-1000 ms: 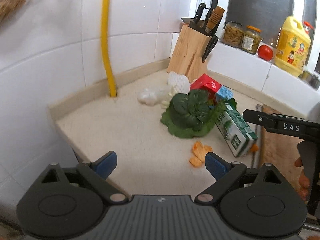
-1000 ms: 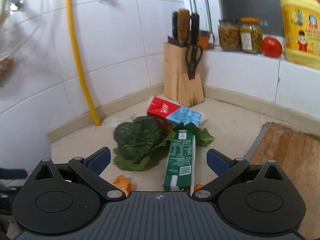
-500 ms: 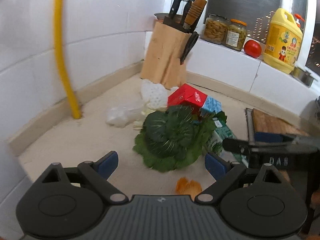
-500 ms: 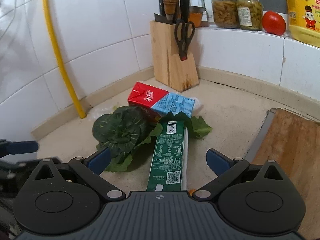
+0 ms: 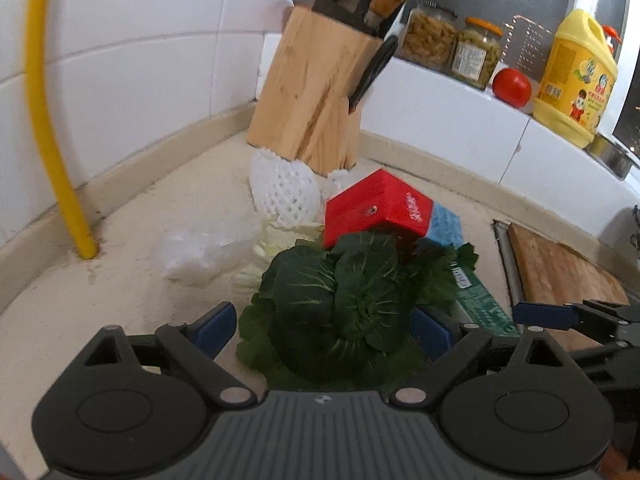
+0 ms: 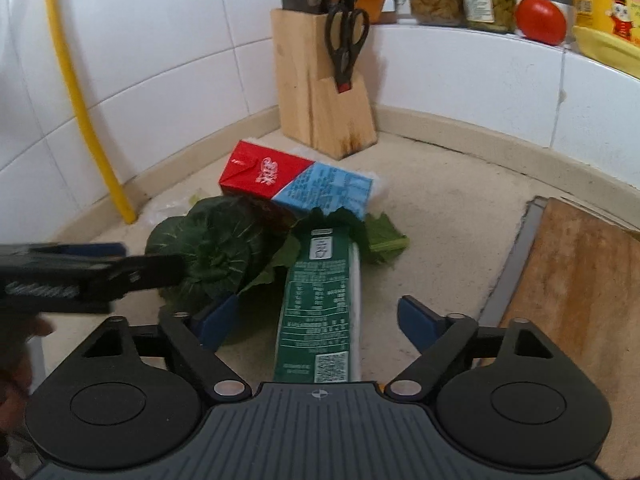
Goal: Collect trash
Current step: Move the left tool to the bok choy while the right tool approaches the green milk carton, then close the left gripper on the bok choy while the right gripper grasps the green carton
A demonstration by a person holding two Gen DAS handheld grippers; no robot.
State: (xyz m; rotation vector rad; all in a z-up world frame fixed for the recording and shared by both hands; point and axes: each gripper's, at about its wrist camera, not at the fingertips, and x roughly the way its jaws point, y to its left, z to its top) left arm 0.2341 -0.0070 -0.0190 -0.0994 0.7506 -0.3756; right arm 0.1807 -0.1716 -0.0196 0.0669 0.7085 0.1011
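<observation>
A heap of trash lies on the beige counter. In the left wrist view a dark green leafy vegetable (image 5: 332, 308) sits between the fingers of my left gripper (image 5: 320, 332), which is open with its blue pads at the edges of the leaves. Behind it lie a red and blue carton (image 5: 376, 208), a white foam net (image 5: 284, 192) and a clear plastic bag (image 5: 204, 252). In the right wrist view a green carton (image 6: 324, 304) lies lengthwise between the fingers of my right gripper (image 6: 320, 320). Its jaws are closing, with gaps still showing on both sides of the carton.
A wooden knife block (image 6: 320, 112) with scissors stands in the corner, near a yellow pipe (image 6: 80, 112) on the tiled wall. A wooden cutting board (image 6: 572, 292) lies to the right. Jars, a tomato (image 6: 540, 20) and a yellow bottle (image 5: 572, 84) stand on the ledge.
My left gripper has moved in towards the heap and now straddles the leafy vegetable. My right gripper has advanced over the green carton and its fingers have narrowed a little.
</observation>
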